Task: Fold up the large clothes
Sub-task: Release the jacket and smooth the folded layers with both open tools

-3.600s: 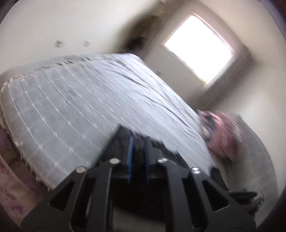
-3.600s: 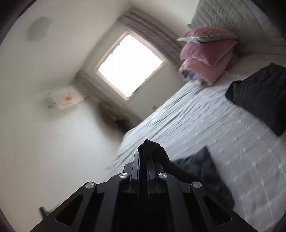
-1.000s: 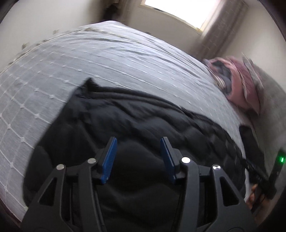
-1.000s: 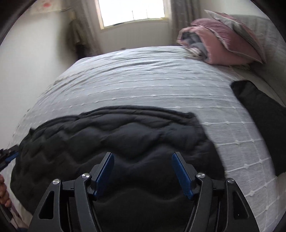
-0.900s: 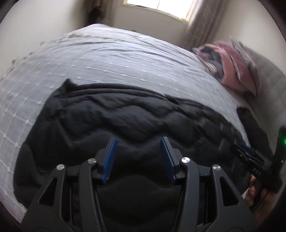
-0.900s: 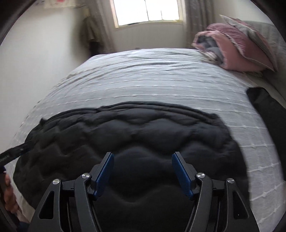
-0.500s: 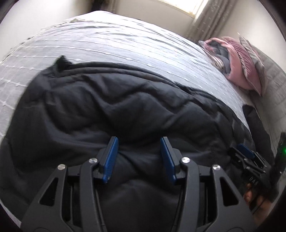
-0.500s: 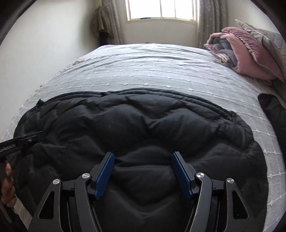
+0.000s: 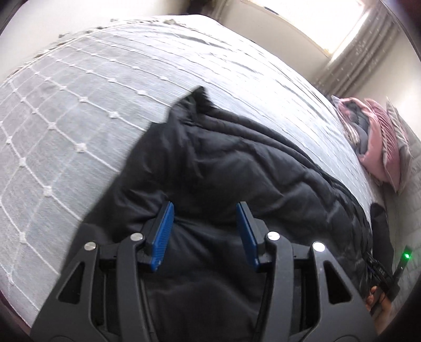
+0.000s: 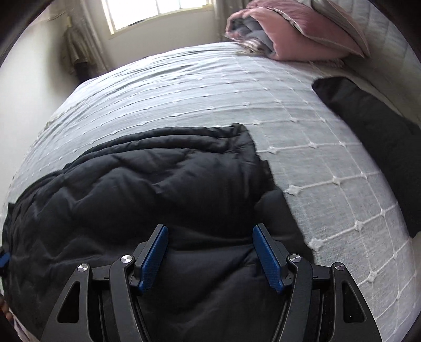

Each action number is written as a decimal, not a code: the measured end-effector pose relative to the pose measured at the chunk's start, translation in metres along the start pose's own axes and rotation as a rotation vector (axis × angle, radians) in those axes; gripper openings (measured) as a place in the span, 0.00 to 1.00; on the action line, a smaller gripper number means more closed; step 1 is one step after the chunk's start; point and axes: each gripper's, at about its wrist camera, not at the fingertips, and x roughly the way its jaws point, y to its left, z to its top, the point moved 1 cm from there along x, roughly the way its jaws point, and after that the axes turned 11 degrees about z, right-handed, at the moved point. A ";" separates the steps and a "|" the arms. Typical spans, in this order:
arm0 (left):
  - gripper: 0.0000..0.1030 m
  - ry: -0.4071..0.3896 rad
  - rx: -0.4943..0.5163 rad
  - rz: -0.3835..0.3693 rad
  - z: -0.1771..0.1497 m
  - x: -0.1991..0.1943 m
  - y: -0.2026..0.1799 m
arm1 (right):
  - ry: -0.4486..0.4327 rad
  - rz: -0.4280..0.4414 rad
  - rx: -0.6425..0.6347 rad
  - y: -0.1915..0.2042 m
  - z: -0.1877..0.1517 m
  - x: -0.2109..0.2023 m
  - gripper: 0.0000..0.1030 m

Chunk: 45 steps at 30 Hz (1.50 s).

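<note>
On a grey bedspread [image 10: 302, 126], a black quilted jacket [image 10: 158, 184] lies spread out, with the left gripper [image 9: 205, 231] and right gripper [image 10: 210, 252] above it, jaws wide, holding nothing.

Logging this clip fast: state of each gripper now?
Left gripper: open, empty, over the black quilted garment.
Right gripper: open, empty, over it too.

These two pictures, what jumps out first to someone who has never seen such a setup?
A big black quilted garment lies spread over the near part of a grey bedspread. Two open grippers with blue pads, the left gripper and the right gripper, hover just above it. At the bed's far end sit pink pillows below a bright window.
</note>
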 end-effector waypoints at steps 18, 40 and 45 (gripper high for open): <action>0.70 -0.099 -0.013 0.038 0.015 -0.028 0.033 | -0.025 -0.137 0.087 -0.034 0.005 -0.018 0.75; 0.70 -0.082 0.123 -0.116 -0.062 -0.075 0.018 | 0.048 0.152 -0.260 0.067 -0.083 -0.071 0.75; 0.69 0.051 0.119 0.061 -0.066 -0.036 0.020 | 0.069 0.056 -0.230 0.053 -0.083 -0.061 0.75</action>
